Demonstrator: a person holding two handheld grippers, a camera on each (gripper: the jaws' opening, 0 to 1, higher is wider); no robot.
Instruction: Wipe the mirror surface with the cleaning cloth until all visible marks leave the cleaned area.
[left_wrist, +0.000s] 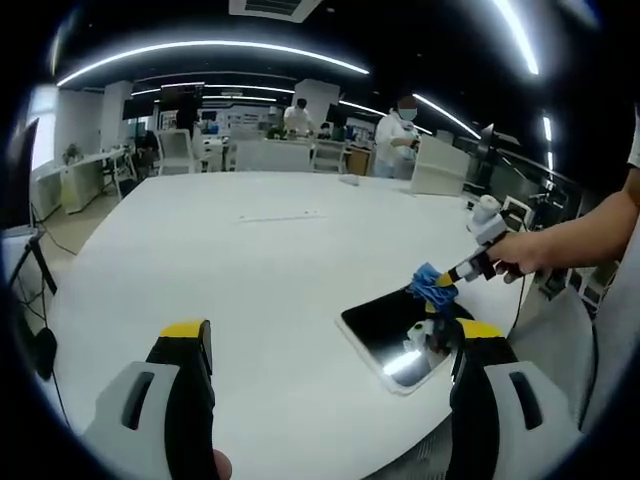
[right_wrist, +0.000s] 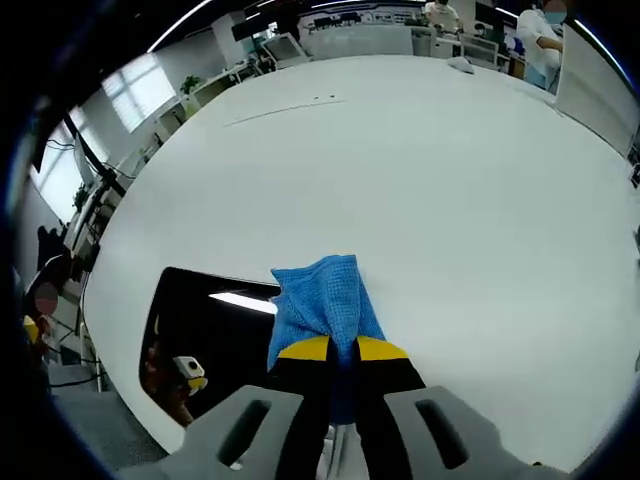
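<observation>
My right tool (right_wrist: 342, 352) pinches the blue cloth (right_wrist: 322, 300) tight to rub the mirror (right_wrist: 205, 345) on the bench (right_wrist: 420, 180) (my left tool (left_wrist: 330, 345) waits wide open, holding nothing).

Large white table (left_wrist: 250, 260), office desks (left_wrist: 85, 175), ceiling light strips (left_wrist: 210, 48)

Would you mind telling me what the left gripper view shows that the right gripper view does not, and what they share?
Left gripper view alone: the left hand-held gripper, jaws wide apart and empty, plus the person's hand holding the right hand-held gripper from outside. Right gripper view alone: the weave of the blue cleaning cloth up close, and the right hand-held gripper with jaws closed on it. Both share the dark mirror on the white table, with the cloth at the mirror's edge.
</observation>
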